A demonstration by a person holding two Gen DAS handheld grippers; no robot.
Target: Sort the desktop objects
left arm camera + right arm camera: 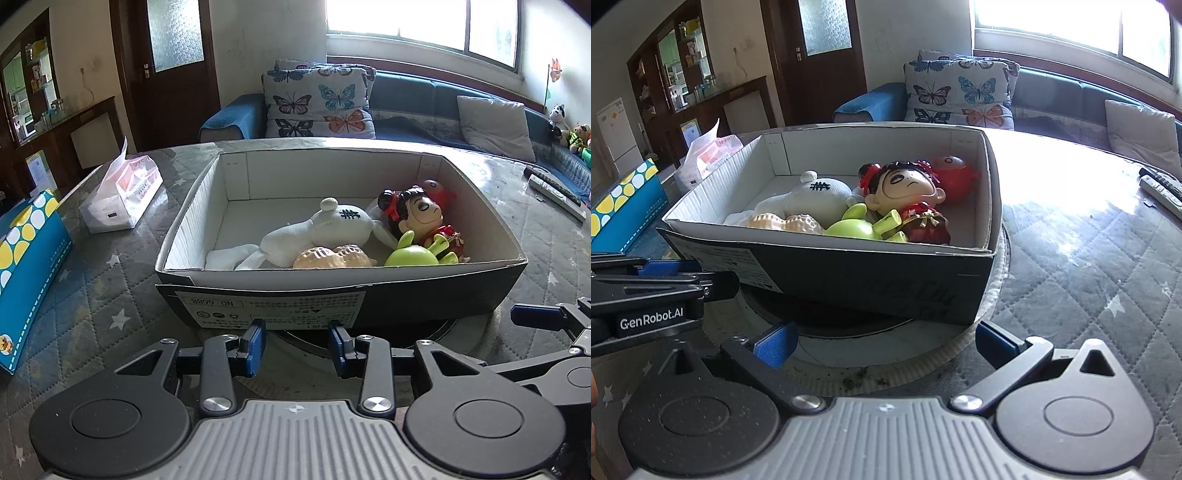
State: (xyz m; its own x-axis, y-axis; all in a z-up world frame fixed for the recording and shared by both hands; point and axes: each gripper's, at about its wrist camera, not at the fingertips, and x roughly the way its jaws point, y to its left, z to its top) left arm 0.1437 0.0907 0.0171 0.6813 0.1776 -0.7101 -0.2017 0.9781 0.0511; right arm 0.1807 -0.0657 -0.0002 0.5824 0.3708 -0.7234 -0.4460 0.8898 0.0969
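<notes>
A dark cardboard box (332, 275) (827, 246) with a white inside stands on the table. It holds a white plush toy (317, 232), a peanut-shaped toy (332, 258), a green toy (413, 254), a black-haired doll in red (421, 214) (908, 188) and a red round toy (955, 177). My left gripper (297, 345) hovers just before the box's labelled near wall, open, nothing between its blue pads. My right gripper (886, 343) is open wide near the box's right corner, also holding nothing. Each gripper shows at the edge of the other's view.
A tissue pack (122, 199) and a blue dotted carton (26, 258) lie left of the box. Remote controls (1161, 188) rest at the far right table edge. A round disc (886, 354) lies under the box. A sofa with cushions is behind.
</notes>
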